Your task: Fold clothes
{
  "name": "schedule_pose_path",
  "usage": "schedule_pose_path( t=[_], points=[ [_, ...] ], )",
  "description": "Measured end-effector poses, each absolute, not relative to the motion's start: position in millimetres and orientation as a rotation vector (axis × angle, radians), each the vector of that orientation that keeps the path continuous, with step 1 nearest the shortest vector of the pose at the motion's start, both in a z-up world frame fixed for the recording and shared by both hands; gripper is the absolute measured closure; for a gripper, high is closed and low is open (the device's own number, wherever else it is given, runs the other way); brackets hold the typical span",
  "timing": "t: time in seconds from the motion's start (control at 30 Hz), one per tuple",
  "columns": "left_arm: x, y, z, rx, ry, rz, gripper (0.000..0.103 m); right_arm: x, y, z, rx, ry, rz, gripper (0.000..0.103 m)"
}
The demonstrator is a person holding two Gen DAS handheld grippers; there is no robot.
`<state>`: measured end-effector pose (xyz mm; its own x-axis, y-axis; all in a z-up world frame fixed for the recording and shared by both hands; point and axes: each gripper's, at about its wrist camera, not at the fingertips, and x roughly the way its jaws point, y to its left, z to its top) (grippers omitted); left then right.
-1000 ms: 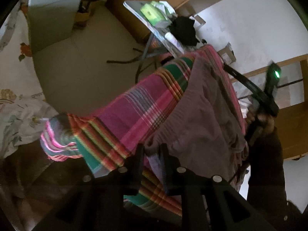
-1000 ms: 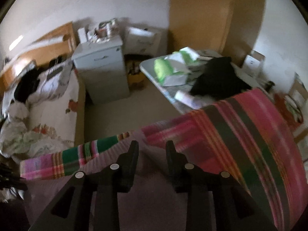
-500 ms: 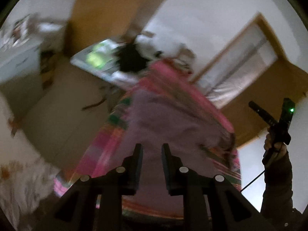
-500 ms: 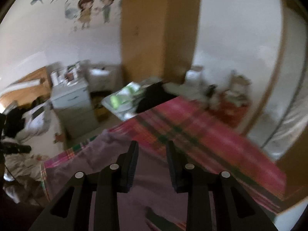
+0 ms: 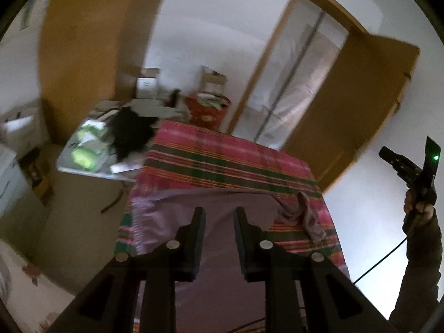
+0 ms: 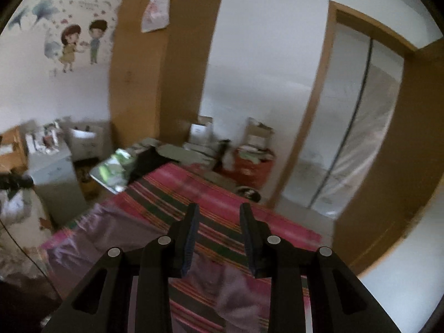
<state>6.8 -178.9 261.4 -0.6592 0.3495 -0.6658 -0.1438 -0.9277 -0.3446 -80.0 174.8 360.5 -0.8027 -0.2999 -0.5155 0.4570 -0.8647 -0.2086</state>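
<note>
Garment: mauve garment (image 5: 222, 208) lay spread on the striped cloth (image 5: 230, 163), lower centre of left wrist view; lower left to lower centre in right wrist view (image 6: 111, 236).
Lie: long axis ran left-right across left view; a bunched end or sleeve (image 5: 308, 216) trailed at lower right of centre.
L gripper: left gripper (image 5: 219, 216) sat directly over the garment's near half, fingers apart at a moderate gap; fabric seen behind the gap, none seen pinched betw. them.
R gripper: right gripper (image 6: 219, 222) fingers wide, nothing betw. them; pointed over the striped cloth. In left view it showed at far right edge (image 5: 408, 169), raised, in a hand (image 5: 419, 205), well apart from the garment.
Nearer: left, clearly; garment lay ahead of and under it. For right, fabric lay below and to lower left of frame.
Stage: cannot tell whether laid flat or part-folded; far edge looked straight.
Bkgd: side table (image 5: 83, 166) w/ clutter, upper left of the cloth.
</note>
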Motion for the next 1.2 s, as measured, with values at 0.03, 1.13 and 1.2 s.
schedule_pose_path(
  t=[0.03,1.13,1.2],
  points=[
    [-2,-170,262,-1.137,-0.358,2.585,0.080,-82,181,356,0.683,0.458,-2.617,0.072],
    [-226,41,21,-1.597,0.263,2.305,0.080,-221,206,55,1.249,0.507,-2.329,0.066],
    [-227,42,19,-1.594,0.267,2.322,0.080,-225,208,52,1.260,0.521,-2.345,0.066]
  ],
)
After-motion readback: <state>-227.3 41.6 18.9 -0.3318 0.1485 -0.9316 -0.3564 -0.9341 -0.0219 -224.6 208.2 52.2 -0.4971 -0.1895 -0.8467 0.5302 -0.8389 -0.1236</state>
